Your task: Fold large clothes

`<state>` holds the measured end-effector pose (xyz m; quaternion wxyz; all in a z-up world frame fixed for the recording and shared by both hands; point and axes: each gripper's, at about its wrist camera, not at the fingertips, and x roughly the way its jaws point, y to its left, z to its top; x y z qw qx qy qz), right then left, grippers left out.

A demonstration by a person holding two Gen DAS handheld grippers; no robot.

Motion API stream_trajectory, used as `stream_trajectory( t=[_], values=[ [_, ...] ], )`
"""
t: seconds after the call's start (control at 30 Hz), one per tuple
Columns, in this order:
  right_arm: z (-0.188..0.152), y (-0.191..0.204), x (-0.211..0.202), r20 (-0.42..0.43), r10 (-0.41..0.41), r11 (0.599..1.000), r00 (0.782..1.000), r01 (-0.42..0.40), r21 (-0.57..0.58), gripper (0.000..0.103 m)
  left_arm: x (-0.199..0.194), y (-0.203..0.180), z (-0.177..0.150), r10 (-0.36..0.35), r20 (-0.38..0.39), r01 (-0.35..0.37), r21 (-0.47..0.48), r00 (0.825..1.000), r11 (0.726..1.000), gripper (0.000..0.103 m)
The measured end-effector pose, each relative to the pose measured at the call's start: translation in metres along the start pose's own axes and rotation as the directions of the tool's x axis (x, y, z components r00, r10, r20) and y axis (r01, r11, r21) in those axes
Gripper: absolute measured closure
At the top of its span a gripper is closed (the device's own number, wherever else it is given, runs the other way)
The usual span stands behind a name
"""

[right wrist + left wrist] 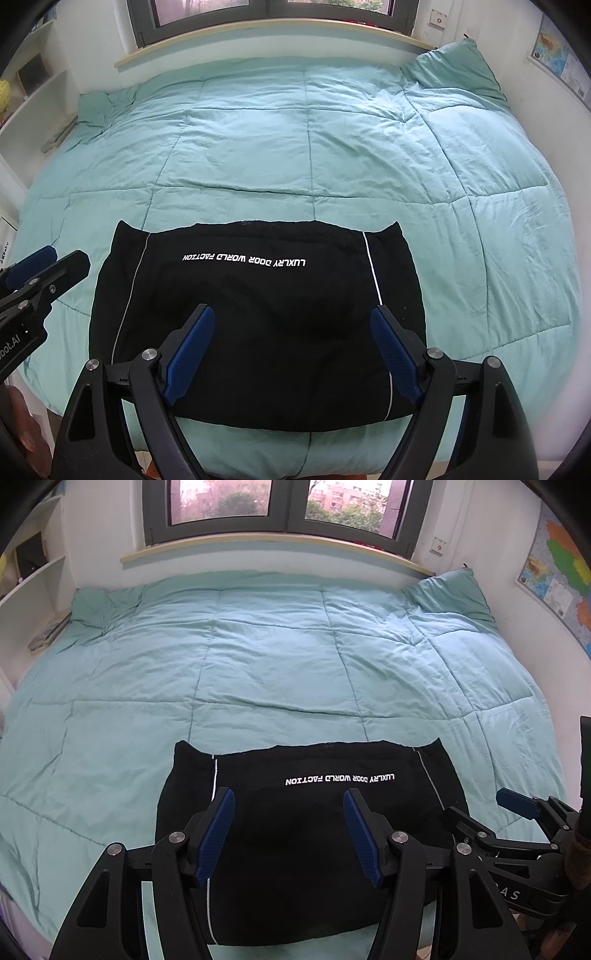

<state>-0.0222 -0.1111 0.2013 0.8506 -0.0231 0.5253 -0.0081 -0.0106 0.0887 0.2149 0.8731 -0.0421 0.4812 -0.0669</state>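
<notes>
A black garment (310, 834) with white piping and upside-down white lettering lies folded into a rectangle on the near part of the teal quilt (258, 657); it also shows in the right wrist view (258, 314). My left gripper (289, 801) is open and empty, hovering over the garment's near middle. My right gripper (292, 317) is open and empty over the same garment. The right gripper shows at the right edge of the left wrist view (517, 805), and the left gripper shows at the left edge of the right wrist view (48, 262).
The teal quilt (332, 147) covers the whole bed. A pillow (454, 70) lies at the far right corner. A window and sill (273, 546) run along the far wall. White shelves (33, 590) stand at the left, a map (557, 579) hangs at the right.
</notes>
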Motion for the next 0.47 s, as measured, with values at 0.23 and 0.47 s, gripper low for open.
stream_trajectory(
  t=[0.23,0.47],
  values=[
    [0.006,0.0,0.005,-0.009,0.003,1.0,1.0,-0.003,-0.006,0.016,0.004,0.001,0.002,0.015,0.015,-0.015,0.012,1.0,1.0,0.04],
    [0.01,0.002,0.012,-0.014,0.004,1.0,1.0,-0.004,-0.008,0.016,0.002,0.014,0.009,0.084,0.082,-0.084,-0.002,0.993,0.996,0.04]
  ],
)
